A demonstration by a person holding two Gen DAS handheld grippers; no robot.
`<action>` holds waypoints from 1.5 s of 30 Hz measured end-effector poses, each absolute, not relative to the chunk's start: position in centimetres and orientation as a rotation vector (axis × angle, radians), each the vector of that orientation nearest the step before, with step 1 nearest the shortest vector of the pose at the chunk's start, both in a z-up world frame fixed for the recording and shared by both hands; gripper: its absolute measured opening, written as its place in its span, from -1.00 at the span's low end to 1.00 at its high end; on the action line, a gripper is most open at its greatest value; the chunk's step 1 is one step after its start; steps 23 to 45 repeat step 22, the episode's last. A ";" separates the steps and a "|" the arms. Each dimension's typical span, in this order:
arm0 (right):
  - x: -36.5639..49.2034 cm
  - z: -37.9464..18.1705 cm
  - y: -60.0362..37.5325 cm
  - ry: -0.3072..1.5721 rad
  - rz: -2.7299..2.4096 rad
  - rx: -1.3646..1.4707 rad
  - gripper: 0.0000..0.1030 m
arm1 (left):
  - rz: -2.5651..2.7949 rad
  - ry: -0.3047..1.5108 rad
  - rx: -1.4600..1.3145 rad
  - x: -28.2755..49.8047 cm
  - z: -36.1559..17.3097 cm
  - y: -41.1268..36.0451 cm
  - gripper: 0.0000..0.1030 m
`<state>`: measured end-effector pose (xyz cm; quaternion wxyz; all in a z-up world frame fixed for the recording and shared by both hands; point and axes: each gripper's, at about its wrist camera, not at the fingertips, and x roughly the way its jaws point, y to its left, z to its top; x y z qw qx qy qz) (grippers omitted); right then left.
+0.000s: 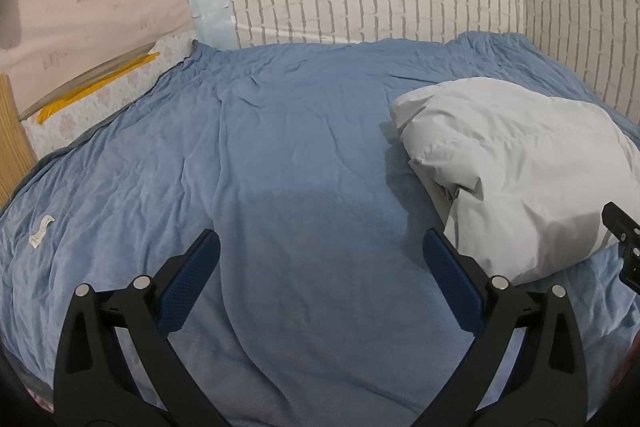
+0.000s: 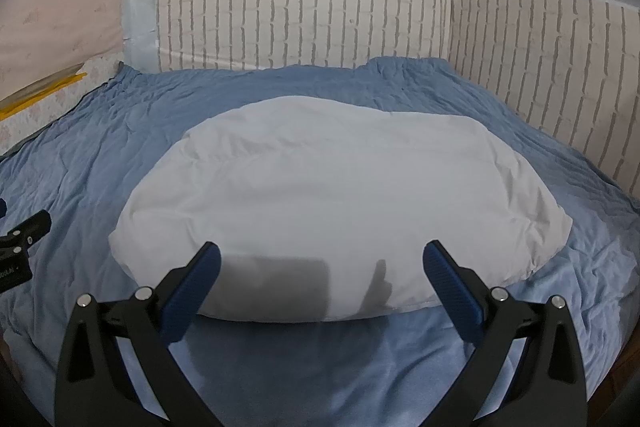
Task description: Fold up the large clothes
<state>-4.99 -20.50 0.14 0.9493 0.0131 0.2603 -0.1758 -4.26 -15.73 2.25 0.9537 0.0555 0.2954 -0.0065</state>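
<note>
A puffy white garment (image 2: 340, 203) lies folded into a thick bundle on the blue bed cover (image 2: 120, 131). In the left wrist view it lies at the right (image 1: 520, 171). My right gripper (image 2: 322, 255) is open and empty, held just above the bundle's near edge. My left gripper (image 1: 320, 243) is open and empty over bare blue cover, to the left of the bundle. The right gripper's body shows at the left wrist view's right edge (image 1: 624, 239). The left gripper's body shows at the right wrist view's left edge (image 2: 20, 243).
A brick-pattern wall panel (image 2: 304, 23) runs along the bed's far and right sides. A pink floral pillow or cushion (image 1: 92, 7) and a yellow item (image 1: 96, 87) lie at the far left. A white label (image 1: 40, 231) is on the cover at the left.
</note>
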 end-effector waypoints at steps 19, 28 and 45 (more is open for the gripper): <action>-4.9 0.3 -20.6 0.538 -0.364 0.031 0.96 | -0.025 0.618 0.093 -4.0 2.3 -15.2 0.94; -4.9 0.3 -20.5 0.541 -0.366 0.032 0.96 | -0.026 0.627 0.092 -3.8 2.1 -15.1 0.94; -4.9 0.3 -20.5 0.541 -0.366 0.032 0.96 | -0.026 0.627 0.092 -3.8 2.1 -15.1 0.94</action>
